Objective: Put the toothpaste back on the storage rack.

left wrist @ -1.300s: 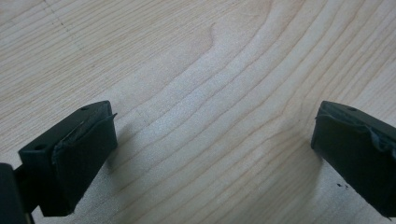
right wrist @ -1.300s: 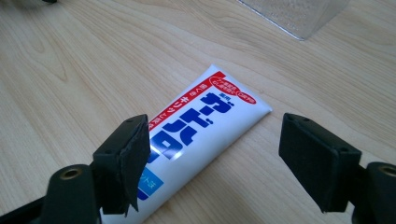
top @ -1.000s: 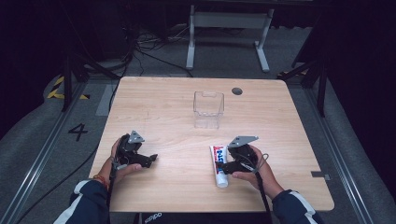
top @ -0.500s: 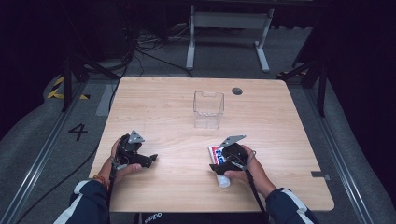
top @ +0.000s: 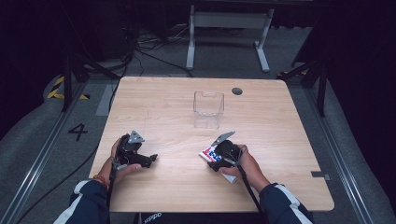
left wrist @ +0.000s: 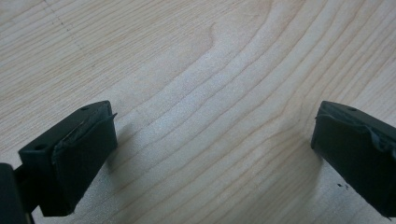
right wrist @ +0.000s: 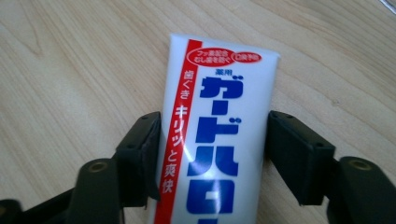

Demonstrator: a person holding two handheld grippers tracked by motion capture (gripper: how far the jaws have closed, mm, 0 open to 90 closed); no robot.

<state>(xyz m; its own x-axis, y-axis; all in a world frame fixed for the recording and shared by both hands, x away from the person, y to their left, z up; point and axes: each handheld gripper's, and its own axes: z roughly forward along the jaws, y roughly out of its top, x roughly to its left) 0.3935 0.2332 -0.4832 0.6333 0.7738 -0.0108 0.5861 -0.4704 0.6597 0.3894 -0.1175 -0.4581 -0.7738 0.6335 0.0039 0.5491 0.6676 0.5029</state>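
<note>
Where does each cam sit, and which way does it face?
High view: above the person's side, facing forward and down on the light wooden table; forearms, both hands show.
Left gripper view: on the left claw, facing bare tabletop between open jaws.
Right gripper view: on the right claw, jaws against the white, red-and-blue toothpaste tube.
Shared: tube also in the high view.
</note>
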